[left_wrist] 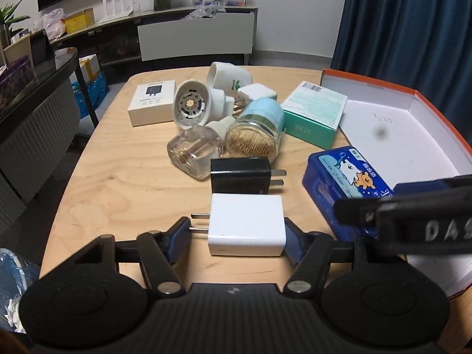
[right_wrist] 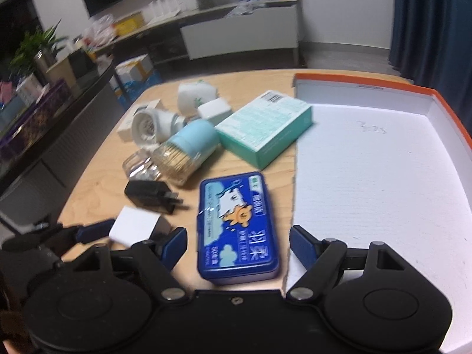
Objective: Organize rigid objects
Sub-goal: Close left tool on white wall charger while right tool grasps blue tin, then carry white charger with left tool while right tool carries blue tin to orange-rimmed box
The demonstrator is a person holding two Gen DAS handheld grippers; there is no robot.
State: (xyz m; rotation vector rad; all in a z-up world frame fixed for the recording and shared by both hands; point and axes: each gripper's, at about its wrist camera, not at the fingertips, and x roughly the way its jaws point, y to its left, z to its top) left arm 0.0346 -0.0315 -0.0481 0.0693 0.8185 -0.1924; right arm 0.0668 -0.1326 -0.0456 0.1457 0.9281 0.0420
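Left gripper [left_wrist: 237,233]: jaws wide apart around the white charger [left_wrist: 247,224]; right pad touches the charger's side, left pad sits just beside the prongs, clear of the body; charger rests on the table [left_wrist: 118,183] near its front edge; no firm clamp evident. Right gripper [right_wrist: 238,243]: jaws wide apart, straddling the near end of the blue tin [right_wrist: 236,227] with a gap on both sides; nothing held.

Writing: blue tin lid carries a cartoon polar bear, an orange figure and large Chinese characters, too blurred to read reliably; raised letters "DAS" show on the right gripper's body where it crosses the left wrist view; handwritten digits on the floor of the orange-rimmed box [right_wrist: 383,177], roughly "3.25", not certain; teal box [left_wrist: 314,113] has a barcode label and fine print, illegible.

View differences: left wrist view alone shows the charger prongs pointing left and the small white carton [left_wrist: 152,101] printed with a dark charger picture; right wrist view alone shows most of the box floor, at the table's right edge, touching the tin's long side.

Further back: black charger [left_wrist: 240,175] just behind the white one; clear glass bottle [left_wrist: 191,153] and blue-capped toothpick jar [left_wrist: 256,129] lying on their sides, touching; white round fitting [left_wrist: 191,103], white mug [left_wrist: 228,75] with green print toward the far edge.
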